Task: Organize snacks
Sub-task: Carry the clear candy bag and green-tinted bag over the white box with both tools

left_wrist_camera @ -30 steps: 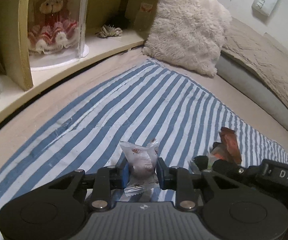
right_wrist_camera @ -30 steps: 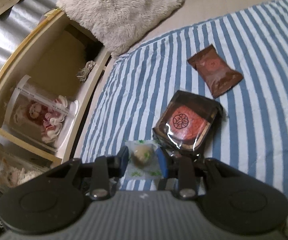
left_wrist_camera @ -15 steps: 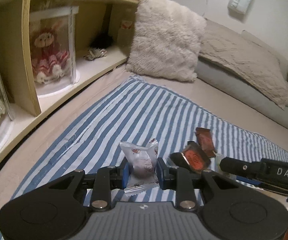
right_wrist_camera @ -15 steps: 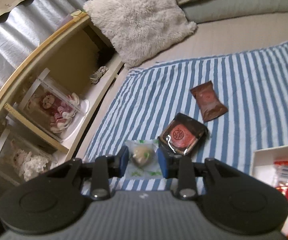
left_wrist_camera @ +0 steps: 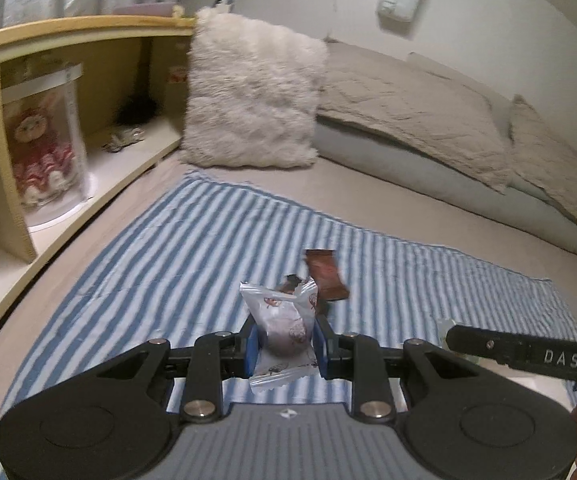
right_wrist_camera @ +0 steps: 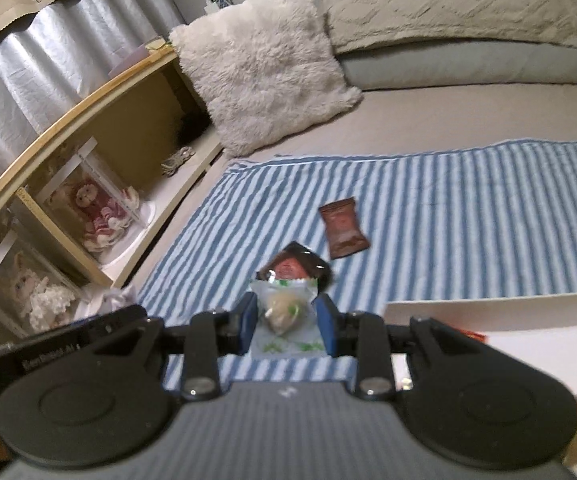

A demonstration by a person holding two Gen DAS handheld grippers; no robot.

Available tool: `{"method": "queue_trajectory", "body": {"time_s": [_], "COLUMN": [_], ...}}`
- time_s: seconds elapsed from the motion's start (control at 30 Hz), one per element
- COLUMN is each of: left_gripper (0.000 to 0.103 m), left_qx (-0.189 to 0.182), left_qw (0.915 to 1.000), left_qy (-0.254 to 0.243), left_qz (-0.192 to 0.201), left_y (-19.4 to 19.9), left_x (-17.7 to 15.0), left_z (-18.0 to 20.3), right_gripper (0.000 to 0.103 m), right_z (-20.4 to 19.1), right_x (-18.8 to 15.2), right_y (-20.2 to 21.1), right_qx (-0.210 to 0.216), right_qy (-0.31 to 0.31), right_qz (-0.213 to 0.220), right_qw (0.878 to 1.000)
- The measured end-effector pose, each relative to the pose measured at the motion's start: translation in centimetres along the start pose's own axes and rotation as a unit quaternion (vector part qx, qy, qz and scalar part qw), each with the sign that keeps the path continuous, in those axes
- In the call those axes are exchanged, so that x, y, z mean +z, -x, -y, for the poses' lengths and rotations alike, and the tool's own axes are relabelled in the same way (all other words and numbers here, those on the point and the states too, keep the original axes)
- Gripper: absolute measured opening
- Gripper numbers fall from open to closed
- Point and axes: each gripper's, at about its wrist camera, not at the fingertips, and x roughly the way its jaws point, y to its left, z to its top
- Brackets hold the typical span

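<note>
Left wrist view: the left tongs clamp a crinkly white snack packet, long axis upright, above the striped cloth.

Right wrist view: the right tongs clamp a flat, clear green-printed packet, near that cloth's front edge.

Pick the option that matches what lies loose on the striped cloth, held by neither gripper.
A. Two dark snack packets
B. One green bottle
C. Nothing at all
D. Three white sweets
A: a brown packet and a dark packet with a red disc lie on the striped cloth.
</note>
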Motion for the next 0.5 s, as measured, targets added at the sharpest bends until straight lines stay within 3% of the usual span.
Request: {"method": "queue_trajectory", "body": {"time_s": [0.5], "left_gripper": [0.03], "left_qx": [-0.08], "left_qw": [0.9961], "left_qy": [-0.038], "left_qz": [-0.003], "left_y": [0.8], "left_x": [-1.6], "left_z": [7.9], "right_gripper": [0.038], "right_z": [5.6], "right_x": [-1.7], "right_y": [8.7], "right_qx": [-0.051], "right_qy": [-0.013], "right_qz": [0.034], "right_qw": [0.998]}}
